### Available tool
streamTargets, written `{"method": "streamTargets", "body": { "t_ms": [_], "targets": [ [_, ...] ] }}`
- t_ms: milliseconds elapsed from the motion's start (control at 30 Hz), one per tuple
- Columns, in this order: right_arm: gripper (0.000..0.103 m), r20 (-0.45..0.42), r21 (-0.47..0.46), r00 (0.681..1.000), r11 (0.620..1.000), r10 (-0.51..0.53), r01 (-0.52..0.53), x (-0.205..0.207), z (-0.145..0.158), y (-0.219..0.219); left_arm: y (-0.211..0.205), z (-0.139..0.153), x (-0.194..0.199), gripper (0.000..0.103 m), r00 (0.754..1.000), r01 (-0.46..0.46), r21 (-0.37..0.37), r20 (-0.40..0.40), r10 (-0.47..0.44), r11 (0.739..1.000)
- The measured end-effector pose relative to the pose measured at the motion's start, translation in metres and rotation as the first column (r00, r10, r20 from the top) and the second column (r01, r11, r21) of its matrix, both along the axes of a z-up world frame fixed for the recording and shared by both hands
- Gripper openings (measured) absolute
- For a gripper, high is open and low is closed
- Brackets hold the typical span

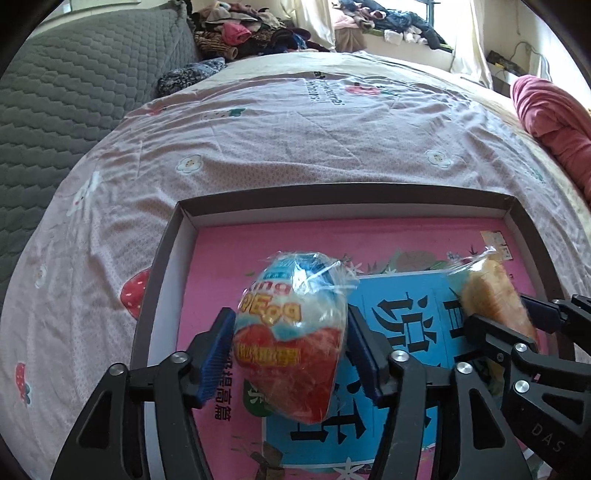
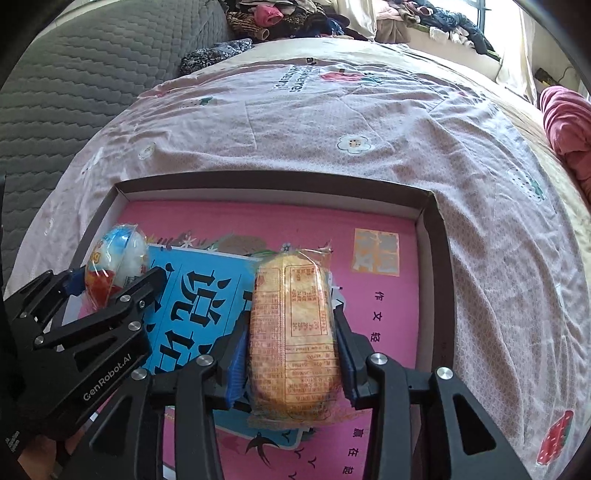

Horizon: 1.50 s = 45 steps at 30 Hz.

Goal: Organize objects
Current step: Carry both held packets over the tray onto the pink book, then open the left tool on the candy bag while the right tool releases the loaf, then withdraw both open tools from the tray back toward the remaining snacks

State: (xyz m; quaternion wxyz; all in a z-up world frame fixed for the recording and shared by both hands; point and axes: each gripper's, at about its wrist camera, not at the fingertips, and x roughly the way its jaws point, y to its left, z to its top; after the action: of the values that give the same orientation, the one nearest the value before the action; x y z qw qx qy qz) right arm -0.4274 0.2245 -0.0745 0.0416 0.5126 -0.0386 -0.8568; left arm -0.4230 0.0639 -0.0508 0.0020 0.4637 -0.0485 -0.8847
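My left gripper (image 1: pixel 291 345) is shut on a plastic-wrapped toy egg (image 1: pixel 295 332), blue, white and red, held above a shallow cardboard box (image 1: pixel 343 206). My right gripper (image 2: pixel 291 354) is shut on a wrapped orange cracker pack (image 2: pixel 291 339), also above the box (image 2: pixel 273 184). A pink and blue book (image 1: pixel 221 266) lies flat inside the box and shows in the right wrist view too (image 2: pixel 391 332). The two grippers are side by side: the right one shows in the left wrist view (image 1: pixel 506 317) with the pack (image 1: pixel 487 295), the left one in the right wrist view (image 2: pixel 110 284) with the egg (image 2: pixel 118 262).
The box sits on a bed with a pink patterned sheet (image 1: pixel 295 140). A grey quilted headboard (image 1: pixel 74 92) is on the left. A clothes pile (image 1: pixel 251 33) lies at the back. A red blanket (image 1: pixel 554 118) is at the right edge.
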Motion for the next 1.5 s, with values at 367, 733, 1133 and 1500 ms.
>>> {"method": "streamTargets", "body": {
  "t_ms": [367, 733, 1133, 1500],
  "targets": [
    [0.054, 0.018, 0.0, 1.0, 1.0, -0.016, 0.016, 0.0, 0.003, -0.002, -0.008, 0.003, 0.004, 0.073, 1.0, -0.014, -0.01, 0.02, 0.014, 1.0],
    [0.061, -0.017, 0.006, 0.999, 0.999, -0.036, 0.036, 0.017, 0.033, 0.003, -0.014, 0.039, 0.023, 0.081, 0.999, -0.014, -0.036, -0.031, 0.013, 0.999],
    [0.076, -0.067, -0.008, 0.996, 0.999, -0.054, 0.053, 0.052, 0.087, 0.0, -0.024, 0.092, 0.061, 0.083, 0.998, -0.013, -0.014, -0.067, 0.012, 1.0],
    [0.085, -0.125, -0.02, 0.99, 0.998, -0.059, 0.057, 0.104, 0.143, -0.002, -0.036, 0.149, 0.116, 0.083, 0.992, -0.013, 0.011, -0.126, 0.014, 1.0]
  ]
}}
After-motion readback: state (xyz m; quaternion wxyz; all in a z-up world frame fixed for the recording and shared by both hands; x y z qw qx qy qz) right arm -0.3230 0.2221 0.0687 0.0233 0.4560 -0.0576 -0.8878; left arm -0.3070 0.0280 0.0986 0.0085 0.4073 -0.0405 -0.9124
